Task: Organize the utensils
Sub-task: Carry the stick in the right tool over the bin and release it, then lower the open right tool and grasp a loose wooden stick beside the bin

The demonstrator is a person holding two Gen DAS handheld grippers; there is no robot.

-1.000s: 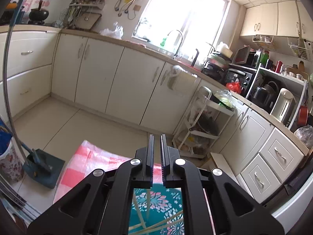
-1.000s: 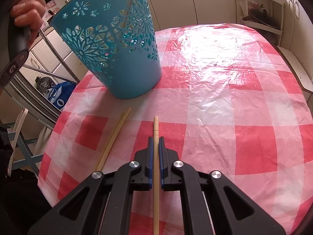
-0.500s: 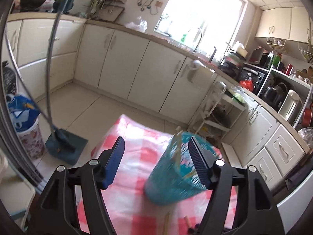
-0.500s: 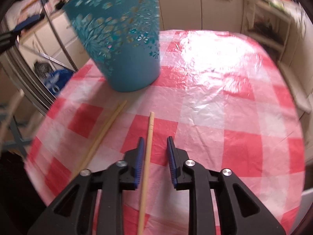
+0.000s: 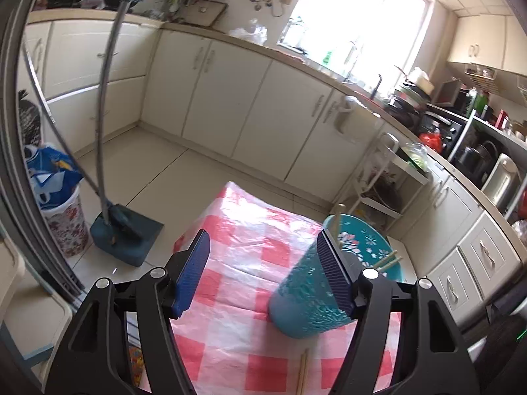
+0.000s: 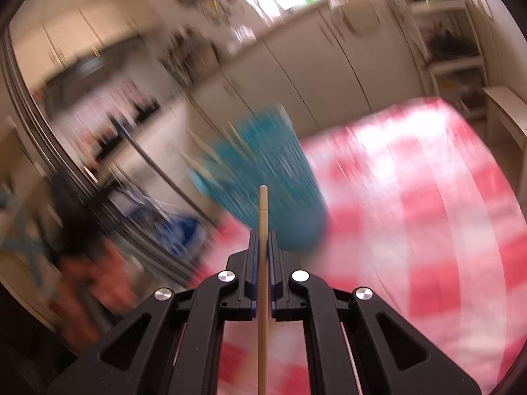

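Several chopsticks already stand in the teal holder (image 5: 316, 293) on our checked worktop (image 5: 237, 263); one loose chopstick (image 5: 302, 373) lies just in front of the holder. Our left gripper (image 5: 263, 270) hangs with jaws wide open, the holder beside its right jaw. Our right gripper (image 6: 262, 240) pinches a held chopstick (image 6: 263, 263), aimed at the holder.

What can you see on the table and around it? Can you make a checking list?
Surface: tablecloth, red and white checks, shiny plastic.
Job's things: teal holder upright, chopsticks inside; loose chopstick on the cloth; held chopstick.
Clutter: nothing seen on the cloth.
Grippers: left gripper open, empty; right gripper shut on the held chopstick.
Cables: nothing seen.
Surroundings: cream cabinets, dustpan, floral bin.
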